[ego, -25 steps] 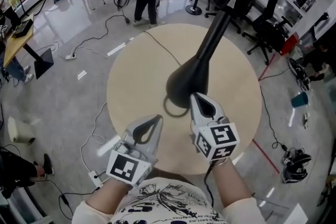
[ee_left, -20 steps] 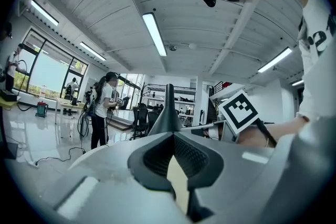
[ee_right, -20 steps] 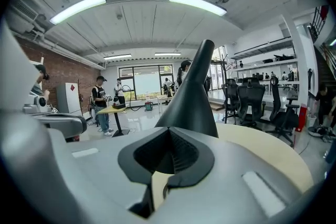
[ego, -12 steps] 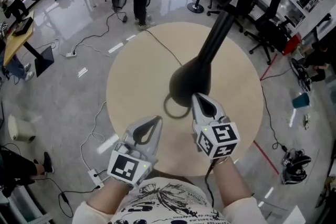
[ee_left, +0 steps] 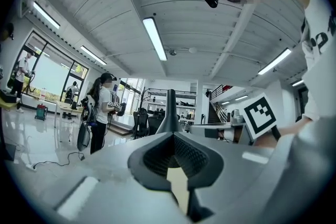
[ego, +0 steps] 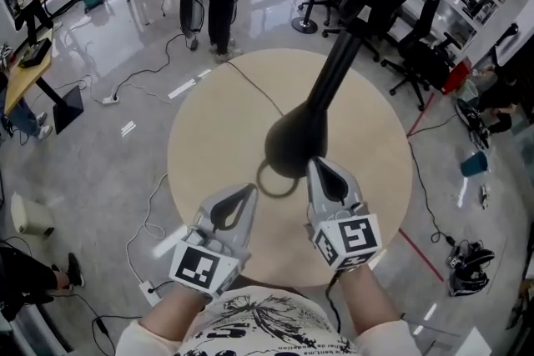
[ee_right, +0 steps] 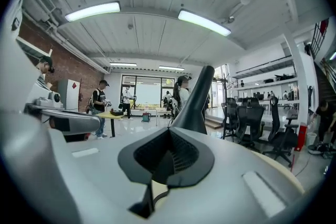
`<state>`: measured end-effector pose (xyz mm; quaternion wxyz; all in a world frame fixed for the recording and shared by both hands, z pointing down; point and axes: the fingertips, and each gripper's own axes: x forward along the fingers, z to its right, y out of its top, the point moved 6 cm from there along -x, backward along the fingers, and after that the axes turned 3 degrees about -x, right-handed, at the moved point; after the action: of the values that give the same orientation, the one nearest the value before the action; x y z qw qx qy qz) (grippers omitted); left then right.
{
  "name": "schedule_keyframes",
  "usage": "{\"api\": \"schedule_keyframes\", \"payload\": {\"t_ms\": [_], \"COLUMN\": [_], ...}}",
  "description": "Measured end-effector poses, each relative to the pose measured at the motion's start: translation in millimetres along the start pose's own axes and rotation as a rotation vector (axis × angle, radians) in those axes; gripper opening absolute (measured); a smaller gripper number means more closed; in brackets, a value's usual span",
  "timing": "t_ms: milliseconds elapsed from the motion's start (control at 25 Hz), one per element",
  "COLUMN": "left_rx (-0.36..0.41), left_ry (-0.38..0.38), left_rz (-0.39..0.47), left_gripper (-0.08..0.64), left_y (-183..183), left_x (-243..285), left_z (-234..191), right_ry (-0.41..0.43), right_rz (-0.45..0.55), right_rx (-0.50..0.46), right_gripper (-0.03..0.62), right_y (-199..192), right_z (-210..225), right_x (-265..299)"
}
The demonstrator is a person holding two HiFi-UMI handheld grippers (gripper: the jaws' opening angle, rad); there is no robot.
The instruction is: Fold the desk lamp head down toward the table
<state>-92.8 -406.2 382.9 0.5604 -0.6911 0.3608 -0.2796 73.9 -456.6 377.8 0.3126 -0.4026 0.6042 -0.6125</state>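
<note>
On round table (ego: 217,125) | desk lamp (ego: 294,144) stands | left gripper (ego: 248,191), right gripper (ego: 316,166) closed

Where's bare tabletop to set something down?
Widest bare patch: the table left of the cable, out to the left rim. Another lies right of the lamp, toward the right rim. Crowded: the near edge, with the lamp's base, left gripper and right gripper.

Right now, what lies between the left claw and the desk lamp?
In the head view, a thin dark ring lies on the round table between the left claw and the desk lamp; otherwise bare tabletop.
</note>
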Motion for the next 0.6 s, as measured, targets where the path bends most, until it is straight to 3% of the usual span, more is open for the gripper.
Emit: {"api": "schedule_keyframes", "payload": {"t_ms": [320, 600], "left_rx": [0.024, 0.056], "left_ry": [-0.063, -0.1], "left_rz": [0.081, 0.085], "left_gripper": [0.006, 0.006], "left_y": [28.3, 33.6], "left_x": [-3.1, -14.6], "left_z": [15.9, 24.9], "right_ry": [-0.093, -0.13], "right_rz": [0.193, 0.196], "right_rx": [-0.046, -0.067], "right_gripper": [0.008, 0.008], "right_y": [33.6, 25.5], "right_z": [-24.0, -49.6], "right_x": [-55.3, -77.0]}}
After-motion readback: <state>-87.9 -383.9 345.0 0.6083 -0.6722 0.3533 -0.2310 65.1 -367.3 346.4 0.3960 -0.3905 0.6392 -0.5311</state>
